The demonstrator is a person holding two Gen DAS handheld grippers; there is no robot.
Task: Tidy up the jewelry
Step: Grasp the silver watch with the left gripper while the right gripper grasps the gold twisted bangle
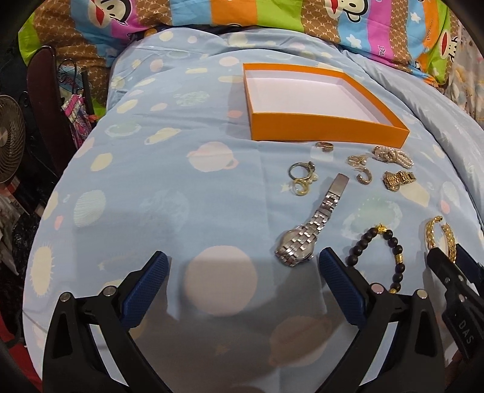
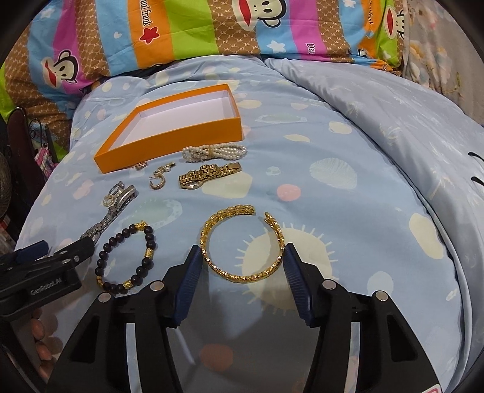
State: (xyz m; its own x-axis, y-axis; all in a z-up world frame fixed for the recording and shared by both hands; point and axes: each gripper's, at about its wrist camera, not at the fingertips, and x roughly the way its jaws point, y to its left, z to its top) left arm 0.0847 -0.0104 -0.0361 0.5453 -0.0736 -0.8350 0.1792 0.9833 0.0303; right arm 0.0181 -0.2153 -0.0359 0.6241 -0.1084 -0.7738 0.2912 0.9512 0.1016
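An empty orange box [image 1: 326,128] [image 2: 169,142] lies on the blue bedspread. In front of it lie a silver watch [image 1: 305,235], rings [image 1: 301,177], gold earrings [image 2: 161,178], a pearl bracelet [image 2: 214,152], a gold watch band [image 2: 208,175], a dark bead bracelet [image 1: 375,257] [image 2: 127,257] and a gold chain bracelet [image 2: 242,241] [image 1: 440,237]. My left gripper [image 1: 242,266] is open and empty, left of the watch. My right gripper [image 2: 240,257] is open, its blue pads [image 2: 189,278] straddling the near half of the gold chain bracelet.
A colourful monkey-print pillow [image 2: 211,27] lies along the back. A rumpled blue duvet [image 2: 393,121] rises at the right. A fan [image 1: 10,136] and clutter stand off the bed's left edge.
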